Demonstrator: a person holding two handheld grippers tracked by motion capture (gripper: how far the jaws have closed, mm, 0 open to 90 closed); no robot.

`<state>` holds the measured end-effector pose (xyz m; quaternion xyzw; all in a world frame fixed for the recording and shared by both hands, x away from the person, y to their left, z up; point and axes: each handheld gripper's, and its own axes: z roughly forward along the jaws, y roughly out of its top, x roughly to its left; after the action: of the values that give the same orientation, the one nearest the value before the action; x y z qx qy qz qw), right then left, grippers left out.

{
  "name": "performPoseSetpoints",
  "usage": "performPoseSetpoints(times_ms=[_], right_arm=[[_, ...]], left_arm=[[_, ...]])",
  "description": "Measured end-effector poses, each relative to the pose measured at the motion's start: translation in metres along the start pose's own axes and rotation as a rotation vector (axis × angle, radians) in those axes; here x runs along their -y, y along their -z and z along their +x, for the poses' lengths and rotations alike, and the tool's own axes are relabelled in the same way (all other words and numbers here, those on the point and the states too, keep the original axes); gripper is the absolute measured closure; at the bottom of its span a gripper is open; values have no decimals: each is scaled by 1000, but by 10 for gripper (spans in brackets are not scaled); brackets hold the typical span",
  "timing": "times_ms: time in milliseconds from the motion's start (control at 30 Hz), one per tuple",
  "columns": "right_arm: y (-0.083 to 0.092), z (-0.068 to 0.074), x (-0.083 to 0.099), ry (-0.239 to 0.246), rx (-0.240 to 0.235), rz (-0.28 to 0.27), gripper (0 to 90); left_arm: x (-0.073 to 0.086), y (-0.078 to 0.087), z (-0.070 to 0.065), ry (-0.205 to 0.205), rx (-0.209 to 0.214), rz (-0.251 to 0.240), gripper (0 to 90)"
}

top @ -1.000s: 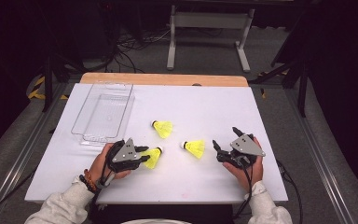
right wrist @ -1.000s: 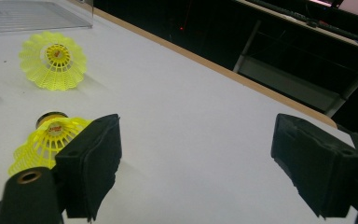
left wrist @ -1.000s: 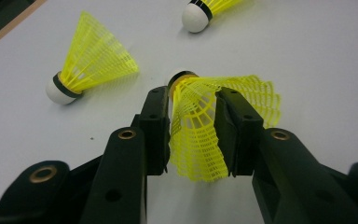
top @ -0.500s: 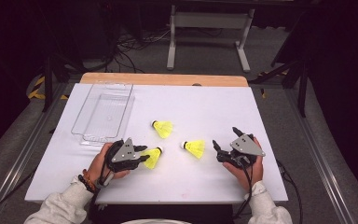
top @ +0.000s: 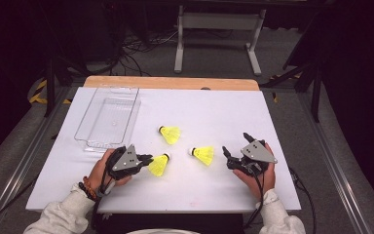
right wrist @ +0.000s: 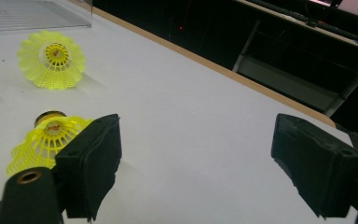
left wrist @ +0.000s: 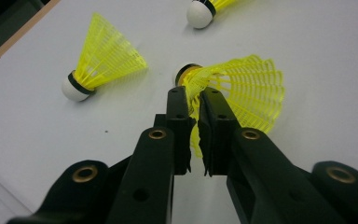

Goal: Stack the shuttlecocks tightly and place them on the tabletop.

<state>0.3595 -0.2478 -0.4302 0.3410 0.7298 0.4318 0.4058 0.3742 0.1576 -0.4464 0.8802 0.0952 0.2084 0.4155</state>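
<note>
Shuttlecocks in bright yellow plastic with white cork tips lie on a white tabletop (top: 209, 112). Red print marks the inside of two skirts in the right gripper view, too small to read. The left gripper (top: 145, 159) lies low and level in the person's left hand (top: 102, 170), pointing right across the table. Its black jaws have just been closing and now pinch the mesh skirt of the nearest yellow shuttlecock (left wrist: 233, 86), which rests on its side on the table at the front left, cork pointing away from the gripper. A second yellow shuttlecock (top: 170, 134) lies just beyond it toward the table's middle, and a third yellow shuttlecock (top: 203, 154) lies to its right, near the right gripper (top: 233, 148). That gripper rests on the table in the right hand (top: 260, 175), angled up and leftward, its jaws spread wide with nothing between them. A clear plastic rectangular tray (top: 90, 119) sits at the back left. Compared with a second ago, both hands and all three shuttlecocks sit in the same places.
</note>
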Motion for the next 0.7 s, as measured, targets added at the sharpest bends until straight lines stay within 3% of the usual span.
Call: performPoseSetpoints(times_ms=[267, 700], right_arm=[[0, 0, 0, 2, 0, 2, 169], [0, 0, 0, 1, 1, 3, 169]], left_arm=[[-1, 0, -1, -13, 8, 0, 863], [-1, -1, -1, -8, 5, 6, 824]])
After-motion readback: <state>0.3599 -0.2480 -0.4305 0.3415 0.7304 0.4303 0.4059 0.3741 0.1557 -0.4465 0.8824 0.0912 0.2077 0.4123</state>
